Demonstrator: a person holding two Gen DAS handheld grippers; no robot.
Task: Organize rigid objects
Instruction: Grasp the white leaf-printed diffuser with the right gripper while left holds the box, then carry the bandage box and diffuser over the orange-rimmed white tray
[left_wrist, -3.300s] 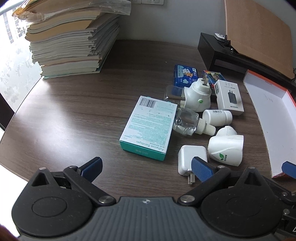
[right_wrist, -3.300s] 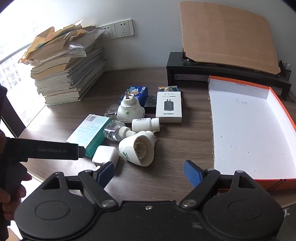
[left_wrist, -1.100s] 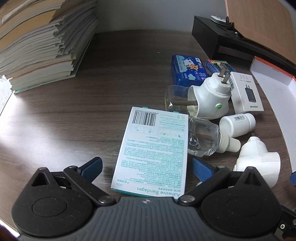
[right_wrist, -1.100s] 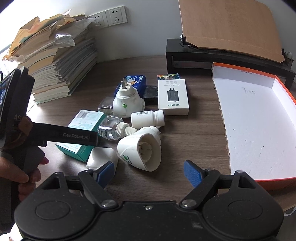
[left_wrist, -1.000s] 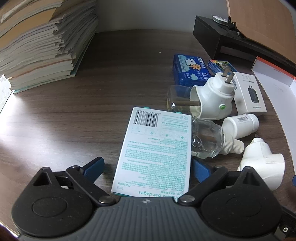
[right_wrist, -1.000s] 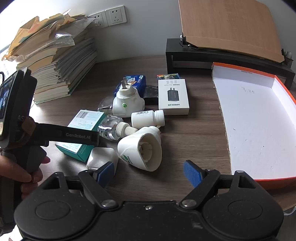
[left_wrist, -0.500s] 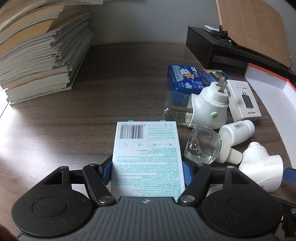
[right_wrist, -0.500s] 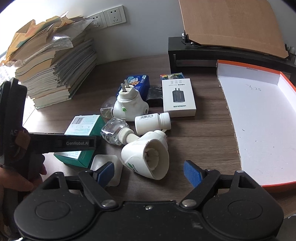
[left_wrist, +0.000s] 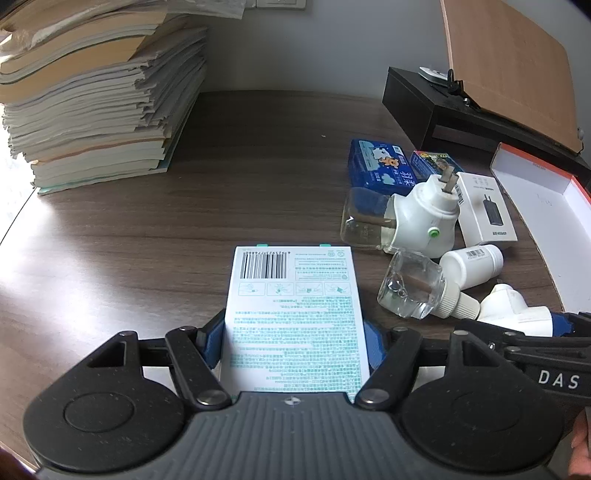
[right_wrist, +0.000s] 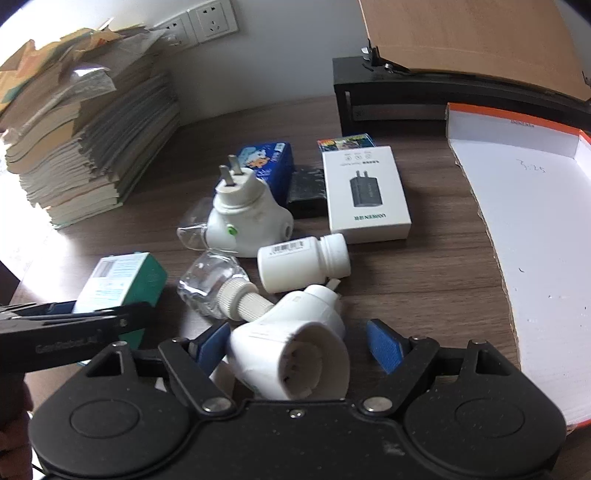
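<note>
The left gripper (left_wrist: 295, 345) is clamped on one bandage box (left_wrist: 293, 314) just above the tabletop (left_wrist: 221, 206). The right gripper (right_wrist: 301, 345) gapes wide around one white adapter (right_wrist: 295, 350), pads apart from it. Two clear bottles (left_wrist: 410, 290) lie nearby; the charger under the adapter is mostly hidden.

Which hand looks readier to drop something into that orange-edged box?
Probably the left gripper: it is shut on the bandage box, whereas the right gripper, nearer the tray, stands open around the white plug adapter.
</note>
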